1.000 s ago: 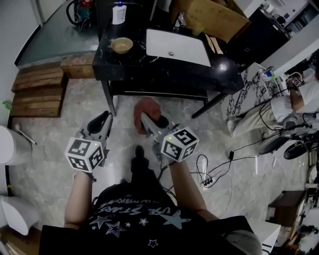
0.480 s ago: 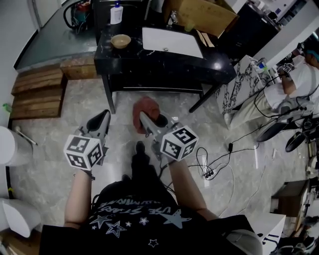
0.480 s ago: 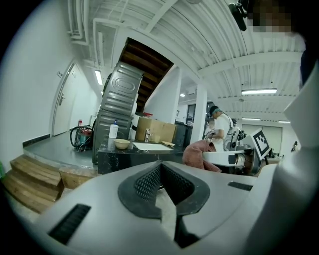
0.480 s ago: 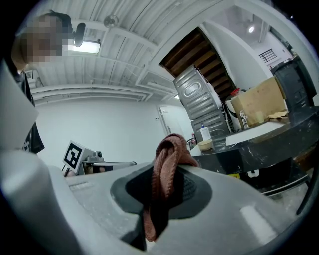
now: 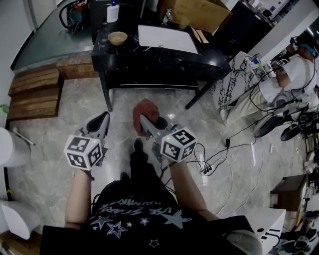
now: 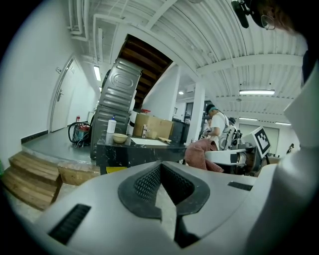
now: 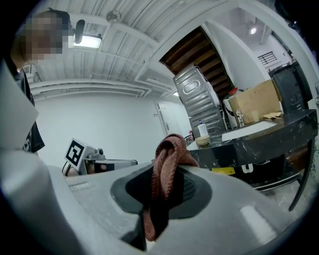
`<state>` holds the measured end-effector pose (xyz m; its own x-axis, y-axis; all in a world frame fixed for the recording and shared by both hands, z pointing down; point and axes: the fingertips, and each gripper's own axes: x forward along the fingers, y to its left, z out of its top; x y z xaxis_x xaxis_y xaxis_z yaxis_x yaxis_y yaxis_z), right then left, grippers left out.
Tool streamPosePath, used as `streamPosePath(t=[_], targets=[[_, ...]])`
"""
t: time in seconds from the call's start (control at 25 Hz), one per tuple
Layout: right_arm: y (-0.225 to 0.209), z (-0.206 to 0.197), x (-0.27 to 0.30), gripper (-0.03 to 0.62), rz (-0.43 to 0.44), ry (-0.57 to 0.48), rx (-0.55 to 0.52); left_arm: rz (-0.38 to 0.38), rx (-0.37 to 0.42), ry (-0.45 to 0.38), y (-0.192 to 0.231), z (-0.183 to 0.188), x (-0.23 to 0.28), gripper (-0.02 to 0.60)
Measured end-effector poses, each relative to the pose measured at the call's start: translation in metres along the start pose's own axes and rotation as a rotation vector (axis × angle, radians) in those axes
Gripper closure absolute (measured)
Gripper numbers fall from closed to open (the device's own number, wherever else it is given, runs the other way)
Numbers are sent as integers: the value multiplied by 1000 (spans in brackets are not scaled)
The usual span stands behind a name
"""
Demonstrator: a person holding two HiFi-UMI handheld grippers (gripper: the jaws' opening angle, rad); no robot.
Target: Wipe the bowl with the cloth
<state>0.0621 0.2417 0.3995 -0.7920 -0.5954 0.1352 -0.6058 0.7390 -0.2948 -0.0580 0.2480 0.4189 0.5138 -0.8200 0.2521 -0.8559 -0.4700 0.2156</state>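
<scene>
A tan bowl (image 5: 117, 38) stands on the left part of a black counter (image 5: 149, 60) far ahead; it also shows as the bowl (image 6: 119, 138) and the bowl (image 7: 202, 141) in the gripper views. My right gripper (image 5: 144, 121) is shut on a reddish-brown cloth (image 5: 144, 112), which bunches up between the jaws, seen as the cloth (image 7: 167, 169). My left gripper (image 5: 101, 121) is held at waist height beside it, shut with nothing between its jaws. Both grippers hang over the floor, well short of the counter.
A white sink basin (image 5: 167, 39) sits in the counter right of the bowl, a white bottle (image 5: 113, 12) behind it. Wooden steps (image 5: 32, 92) lie at left. Cables (image 5: 219, 164) trail on the floor at right, where a person (image 5: 294, 74) sits at a desk.
The left gripper's jaws have closed. The head view has drawn back slightly, so the counter sits a little higher in frame. The right gripper still holds the cloth.
</scene>
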Motion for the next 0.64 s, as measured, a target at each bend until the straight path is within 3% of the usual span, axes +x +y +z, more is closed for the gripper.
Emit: streamPosePath(t=[0.64], targets=[[4,-7,-4,530,-12,21,-12,-10,23,5,-3,0,-5,574]])
